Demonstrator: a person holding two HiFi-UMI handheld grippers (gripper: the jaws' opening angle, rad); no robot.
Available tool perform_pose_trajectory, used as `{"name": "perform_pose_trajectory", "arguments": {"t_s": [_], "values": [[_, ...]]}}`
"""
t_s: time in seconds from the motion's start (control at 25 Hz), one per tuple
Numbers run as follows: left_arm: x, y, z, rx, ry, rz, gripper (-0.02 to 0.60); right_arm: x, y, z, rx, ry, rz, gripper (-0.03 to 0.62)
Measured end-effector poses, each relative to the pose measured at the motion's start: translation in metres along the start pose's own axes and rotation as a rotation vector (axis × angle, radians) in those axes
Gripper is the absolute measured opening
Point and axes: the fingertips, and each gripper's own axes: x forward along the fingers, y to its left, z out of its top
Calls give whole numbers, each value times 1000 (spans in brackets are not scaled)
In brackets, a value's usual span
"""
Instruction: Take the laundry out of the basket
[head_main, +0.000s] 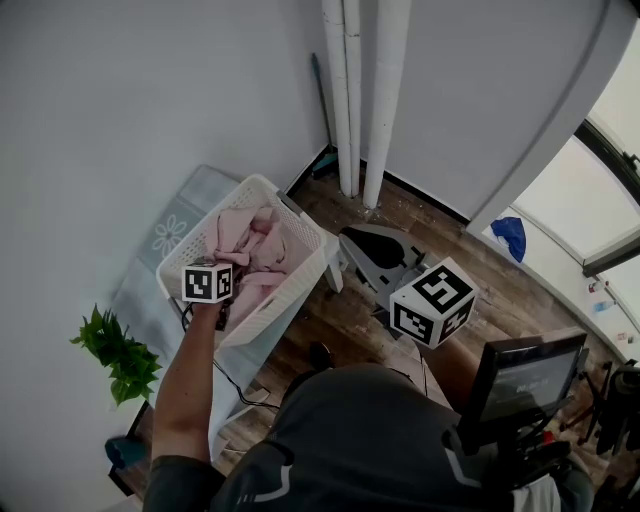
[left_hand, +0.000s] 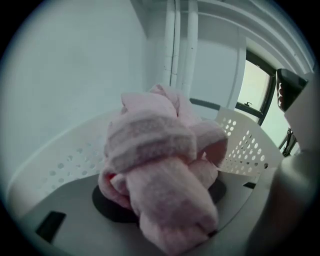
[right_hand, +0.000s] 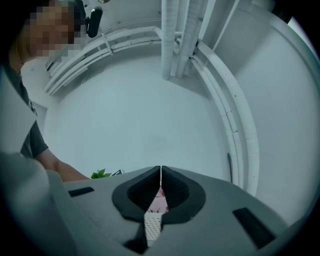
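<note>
A white perforated laundry basket (head_main: 287, 298) stands on the floor by the wall, with pink laundry (head_main: 256, 247) heaped inside. My left gripper (head_main: 230, 270) reaches over the basket's near rim. In the left gripper view a thick bundle of the pink laundry (left_hand: 160, 160) is bunched between the jaws, which are shut on it, with the basket wall (left_hand: 245, 145) behind. My right gripper (head_main: 348, 240) hovers just right of the basket, above the wooden floor. Its jaws (right_hand: 160, 172) meet at the tips with nothing held; a sliver of basket and pink cloth shows through the gap below.
White pipes (head_main: 360, 90) run up the corner behind the basket. A green plant (head_main: 118, 355) stands at the left by the wall. A pale patterned mat (head_main: 175, 225) lies under the basket. A blue object (head_main: 510, 237) sits near the window, a screen (head_main: 525, 385) at lower right.
</note>
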Motion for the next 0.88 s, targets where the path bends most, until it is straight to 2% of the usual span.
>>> {"name": "perform_pose_trajectory", "arguments": {"t_s": [0.24, 0.4, 0.68, 0.88], "values": [[-61, -4, 43, -7, -204, 71, 291, -1, 6, 4, -14, -10, 52, 20], [-96, -18, 66, -47, -313, 103, 291, -12, 1, 11, -11, -23, 85, 20], [-169, -52, 92, -74, -493, 155, 291, -27, 1, 18, -14, -37, 141, 20], [-208, -80, 92, -98, -604, 174, 291, -30, 5, 14, -23, -41, 179, 20]]}}
